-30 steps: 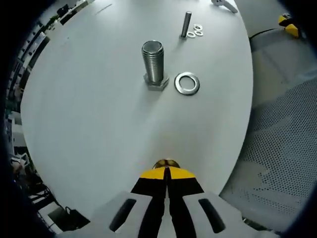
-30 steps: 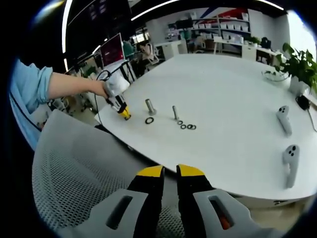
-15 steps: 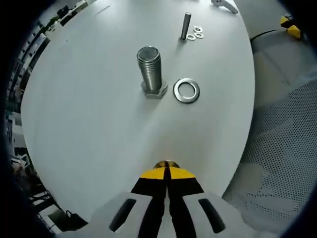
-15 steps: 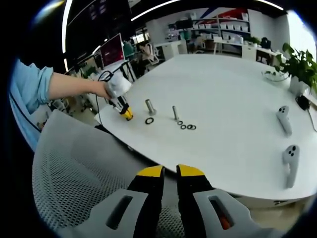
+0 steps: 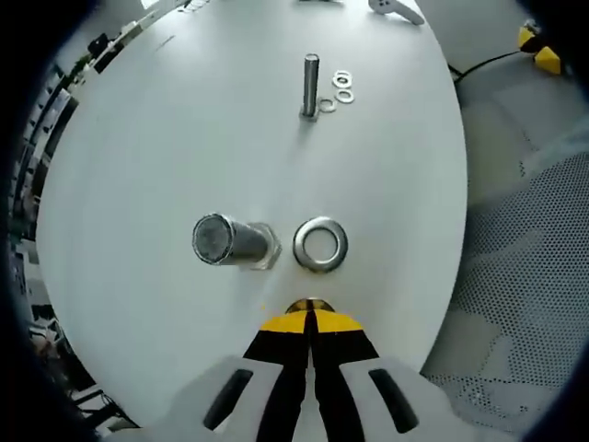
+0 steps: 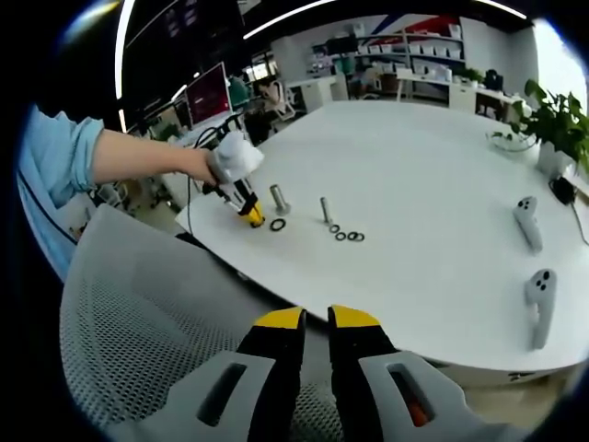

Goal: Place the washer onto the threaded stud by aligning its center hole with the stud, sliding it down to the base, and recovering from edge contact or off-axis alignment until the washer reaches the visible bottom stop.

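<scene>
We see the washer (image 5: 320, 244) flat on the table (image 5: 184, 138), beside the stud (image 5: 232, 241), just ahead of the left gripper (image 5: 310, 318), its jaws together.

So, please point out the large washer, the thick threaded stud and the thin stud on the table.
large washer (image 5: 320, 244), left gripper view, on its flat metal ring.
thick threaded stud (image 5: 213, 239), left gripper view, on its round top end.
thin stud (image 5: 310, 85), left gripper view, on the middle of its shaft.
</scene>
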